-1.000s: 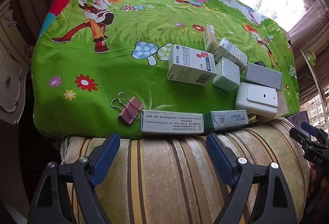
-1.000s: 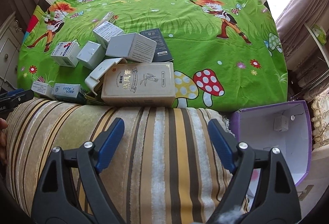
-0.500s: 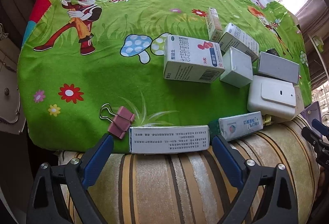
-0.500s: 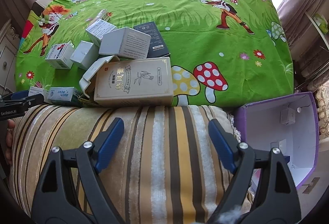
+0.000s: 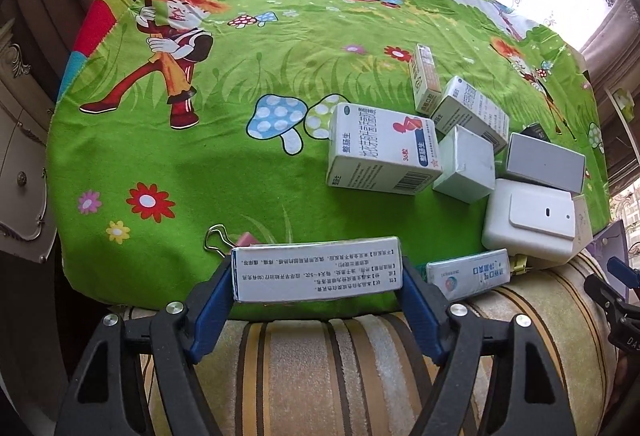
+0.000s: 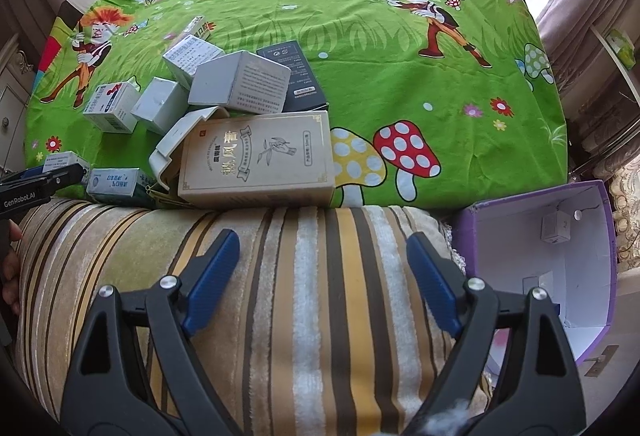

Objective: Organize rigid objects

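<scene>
A long white box [image 5: 316,270] printed with small text lies at the near edge of the green cartoon cloth [image 5: 200,164]. My left gripper [image 5: 316,278] straddles it lengthwise. Its jaws are closing, and the blue pads [image 5: 218,290] touch both short ends. A pink binder clip [image 5: 246,239] is half hidden behind the box. A blue-and-white carton [image 5: 468,274] lies just to its right. My right gripper [image 6: 320,268] hangs open over the striped cushion [image 6: 312,316], holding nothing. A beige box [image 6: 256,160] lies ahead of it.
Several white and grey boxes [image 5: 380,152] and a white plastic device [image 5: 528,220] crowd the cloth's right side. An open purple bin [image 6: 536,256] holding a small white cube stands right of the cushion. A dark box [image 6: 296,80] lies behind the pile. A pale cabinet [image 5: 20,172] stands at the left.
My left gripper has moved forward over the long white box, and its jaws have drawn in against the box's ends. The box now hides most of the pink clip. The right gripper has barely shifted.
</scene>
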Demonstrator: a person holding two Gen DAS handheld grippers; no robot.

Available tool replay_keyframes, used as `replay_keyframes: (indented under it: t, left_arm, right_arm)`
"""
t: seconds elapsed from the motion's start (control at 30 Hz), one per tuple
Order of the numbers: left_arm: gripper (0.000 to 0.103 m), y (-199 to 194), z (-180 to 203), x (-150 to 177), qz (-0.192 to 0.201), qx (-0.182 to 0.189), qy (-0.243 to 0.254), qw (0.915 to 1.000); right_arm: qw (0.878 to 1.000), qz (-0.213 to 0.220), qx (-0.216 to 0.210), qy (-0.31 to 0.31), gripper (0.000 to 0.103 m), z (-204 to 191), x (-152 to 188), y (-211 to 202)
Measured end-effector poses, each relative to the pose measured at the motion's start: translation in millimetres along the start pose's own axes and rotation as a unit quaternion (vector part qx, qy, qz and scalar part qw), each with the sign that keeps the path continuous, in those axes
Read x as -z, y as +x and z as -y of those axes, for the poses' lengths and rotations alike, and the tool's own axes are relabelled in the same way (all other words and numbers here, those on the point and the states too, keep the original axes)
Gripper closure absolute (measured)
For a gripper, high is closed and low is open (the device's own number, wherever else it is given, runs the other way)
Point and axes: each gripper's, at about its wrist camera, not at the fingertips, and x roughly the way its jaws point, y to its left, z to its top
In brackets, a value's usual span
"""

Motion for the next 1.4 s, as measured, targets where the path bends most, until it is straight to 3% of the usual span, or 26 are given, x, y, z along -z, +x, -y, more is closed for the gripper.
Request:
replay_keyframes:
  t: [0.13,0.37,0.63,0.83,1.0,1.4]
  left_arm:
    - [0.026,-9.5,-2.0,-0.4,0.03,0.019,-0.016,0.9992]
    - [0.026,-9.0,0.2,3.9,0.044,0.028,-0.018,0.9985]
    - [0.026,-6.2,-1.5,6.8,0.041,0.038,-0.022,0.9982]
    - [0.026,-6.1,-1.1,6.8,0.041,0.041,-0.021,0.9981]
    - [0.026,-4.8,-0.6,6.9,0.039,0.042,-0.021,0.9981]
    - [0.026,-1.5,0.4,6.4,0.034,0.042,-0.019,0.9983]
  right_arm:
    - [1.0,0.006,0.001,0.008,0.015,1.7,-2.6,-2.5]
    - [0.999,0.033,-0.007,0.013,0.015,-1.1,-20.6,-11.3]
    - [0.993,0.05,-0.097,0.05,0.014,8.2,-53.1,-3.4]
    - [0.988,0.062,-0.141,0.022,0.014,5.5,-75.6,10.9]
    - [0.988,0.067,-0.14,-0.025,0.014,-7.4,-85.5,23.7]
    - [0.983,0.038,-0.173,-0.043,0.04,-17.7,-91.2,43.5]
